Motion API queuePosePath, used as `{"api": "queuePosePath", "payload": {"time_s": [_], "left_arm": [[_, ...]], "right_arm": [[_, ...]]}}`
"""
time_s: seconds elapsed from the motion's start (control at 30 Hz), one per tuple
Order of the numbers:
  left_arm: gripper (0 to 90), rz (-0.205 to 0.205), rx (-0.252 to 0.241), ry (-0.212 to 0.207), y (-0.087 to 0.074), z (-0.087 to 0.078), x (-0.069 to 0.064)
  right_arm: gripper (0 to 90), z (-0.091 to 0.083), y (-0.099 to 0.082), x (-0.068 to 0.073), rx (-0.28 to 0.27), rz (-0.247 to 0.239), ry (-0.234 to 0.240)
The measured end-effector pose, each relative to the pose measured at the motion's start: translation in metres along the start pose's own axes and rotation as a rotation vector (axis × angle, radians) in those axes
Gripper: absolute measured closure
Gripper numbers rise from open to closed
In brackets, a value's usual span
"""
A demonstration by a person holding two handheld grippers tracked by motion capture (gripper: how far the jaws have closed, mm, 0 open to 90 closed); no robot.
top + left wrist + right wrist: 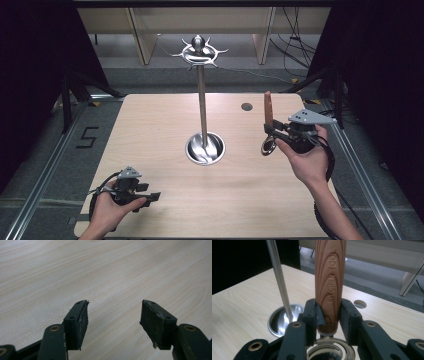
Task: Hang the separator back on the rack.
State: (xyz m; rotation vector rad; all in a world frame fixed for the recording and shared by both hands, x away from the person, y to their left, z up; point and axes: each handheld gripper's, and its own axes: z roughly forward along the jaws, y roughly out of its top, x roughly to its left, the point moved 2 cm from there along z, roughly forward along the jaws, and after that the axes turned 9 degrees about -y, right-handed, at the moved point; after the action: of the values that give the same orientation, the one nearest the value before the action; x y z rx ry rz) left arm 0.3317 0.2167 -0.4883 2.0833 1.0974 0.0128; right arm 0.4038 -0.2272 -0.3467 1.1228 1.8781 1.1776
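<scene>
High view, utensil stand [202, 100] beside held wooden-handled tool [268, 111]

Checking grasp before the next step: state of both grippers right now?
Left gripper: open, nothing between its jaws, over the bare table.
Right gripper: shut on the wooden handle of a kitchen tool, handle pointing up.

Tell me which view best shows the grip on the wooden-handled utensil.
Right gripper view: the right hand-held gripper clamps the wooden handle from both sides, lettering legible. High view shows the utensil small, handle upright. Left gripper view gives bare table.

utensil [268, 111] right of rack [202, 107]
</scene>
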Motion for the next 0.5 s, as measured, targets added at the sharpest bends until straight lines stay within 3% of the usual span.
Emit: {"api": "queuePosePath", "payload": {"time_s": [0.03, 0.1, 0.13, 0.2, 0.33, 0.4, 0.43, 0.47, 0.5], "left_arm": [[38.3, -0.005, 0.006, -0.010, -0.0001, -0.0003, -0.0001], [38.3, -0.005, 0.006, -0.010, -0.0001, -0.0003, 0.0000], [38.3, -0.004, 0.007, -0.012, -0.0001, -0.0003, 0.0000], [38.3, -0.004, 0.006, -0.011, -0.0001, -0.0002, -0.0001], [38.3, -0.004, 0.006, -0.008, -0.0001, -0.0003, -0.0002], [38.3, -0.004, 0.006, -0.008, -0.0001, -0.0001, -0.0001], [38.3, -0.004, 0.006, -0.003, -0.0002, -0.0002, -0.0004], [38.3, -0.003, 0.011, 0.003, -0.0001, -0.0007, -0.0006], [38.2, -0.003, 0.011, 0.002, -0.0001, -0.0006, -0.0006]], "right_arm": [[69.3, -0.0012, 0.0006, 0.0015, 0.024, 0.007, 0.010], [69.3, 0.0008, 0.0009, 0.0009, -0.001, -0.007, 0.006], [69.3, 0.0004, 0.0016, 0.0015, 0.013, -0.006, 0.015], [69.3, -0.0002, 0.0014, 0.0033, 0.031, 0.020, 0.020], [69.3, 0.0015, 0.0018, 0.0043, 0.007, 0.020, 0.008], [69.3, 0.0028, 0.0026, 0.0034, -0.009, -0.005, 0.009], [69.3, 0.0022, 0.0030, 0.0054, 0.011, 0.013, 0.029], [69.3, 0.0011, 0.0034, 0.0055, 0.025, 0.007, 0.021], [69.3, 0.0028, 0.0038, 0.0049, 0.006, -0.008, 0.019]]}}
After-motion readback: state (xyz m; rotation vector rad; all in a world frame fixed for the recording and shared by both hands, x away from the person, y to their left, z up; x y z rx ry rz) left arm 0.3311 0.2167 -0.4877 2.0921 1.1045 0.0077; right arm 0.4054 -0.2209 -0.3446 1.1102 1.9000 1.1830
